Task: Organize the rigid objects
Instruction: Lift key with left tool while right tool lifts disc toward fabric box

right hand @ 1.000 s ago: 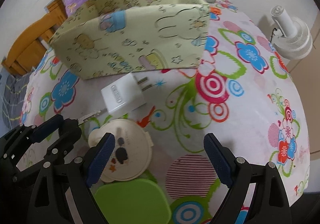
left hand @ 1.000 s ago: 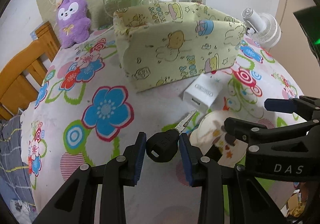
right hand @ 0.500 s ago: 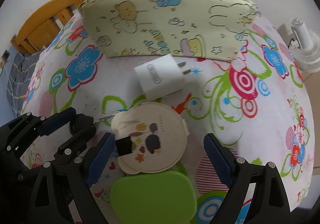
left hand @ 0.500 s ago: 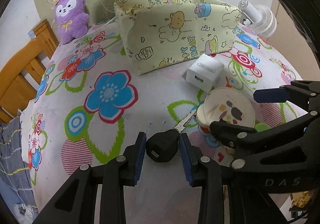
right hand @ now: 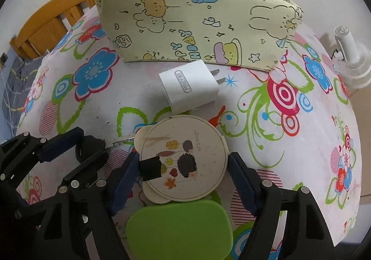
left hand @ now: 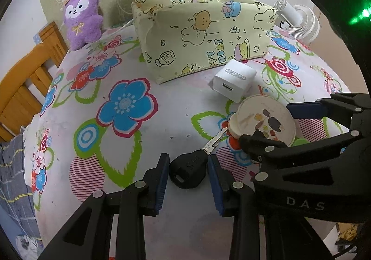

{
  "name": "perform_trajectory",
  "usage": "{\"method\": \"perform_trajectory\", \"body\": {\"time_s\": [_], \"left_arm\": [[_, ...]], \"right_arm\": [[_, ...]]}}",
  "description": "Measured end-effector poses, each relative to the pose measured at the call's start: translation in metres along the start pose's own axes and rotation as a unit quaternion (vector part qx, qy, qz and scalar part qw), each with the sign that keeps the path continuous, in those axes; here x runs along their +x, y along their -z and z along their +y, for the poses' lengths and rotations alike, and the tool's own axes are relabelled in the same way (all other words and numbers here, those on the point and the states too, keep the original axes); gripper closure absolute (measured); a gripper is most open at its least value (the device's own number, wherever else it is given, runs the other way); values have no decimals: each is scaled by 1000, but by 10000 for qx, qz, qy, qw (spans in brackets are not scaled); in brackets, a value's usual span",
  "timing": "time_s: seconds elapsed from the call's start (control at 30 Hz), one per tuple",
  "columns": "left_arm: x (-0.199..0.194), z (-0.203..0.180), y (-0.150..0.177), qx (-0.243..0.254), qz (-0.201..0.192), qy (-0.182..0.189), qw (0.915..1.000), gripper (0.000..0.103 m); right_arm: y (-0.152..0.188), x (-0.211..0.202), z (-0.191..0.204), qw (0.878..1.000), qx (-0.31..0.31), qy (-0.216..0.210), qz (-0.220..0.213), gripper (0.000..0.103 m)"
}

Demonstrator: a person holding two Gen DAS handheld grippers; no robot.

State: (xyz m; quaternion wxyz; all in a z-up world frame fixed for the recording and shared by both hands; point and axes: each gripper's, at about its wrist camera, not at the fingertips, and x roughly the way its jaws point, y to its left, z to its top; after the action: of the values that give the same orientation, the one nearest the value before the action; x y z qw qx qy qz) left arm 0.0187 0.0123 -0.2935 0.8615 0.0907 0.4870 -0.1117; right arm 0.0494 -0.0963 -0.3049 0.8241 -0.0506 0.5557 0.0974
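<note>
Floral-clothed worktop with a printed fabric bin at the rear. Left hand-held gripper clamps a black-headed key. Right hand-held gripper, jaws just closing, brackets the round hedgehog-print tin before the white charger; contact unclear.

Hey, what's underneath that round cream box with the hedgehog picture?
The key's metal tip runs up to the round box's left edge; whether it goes under is hidden. A green lid sits at its near edge; overlap unclear.
</note>
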Motion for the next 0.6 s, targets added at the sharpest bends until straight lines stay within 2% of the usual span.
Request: {"method": "perform_trajectory", "body": {"time_s": [0.6], "left_arm": [[-27,-20,-43,21,-388,52,9992,69]], "right_arm": [[-19,-51,-41,9983,300,131,-474,25]]}}
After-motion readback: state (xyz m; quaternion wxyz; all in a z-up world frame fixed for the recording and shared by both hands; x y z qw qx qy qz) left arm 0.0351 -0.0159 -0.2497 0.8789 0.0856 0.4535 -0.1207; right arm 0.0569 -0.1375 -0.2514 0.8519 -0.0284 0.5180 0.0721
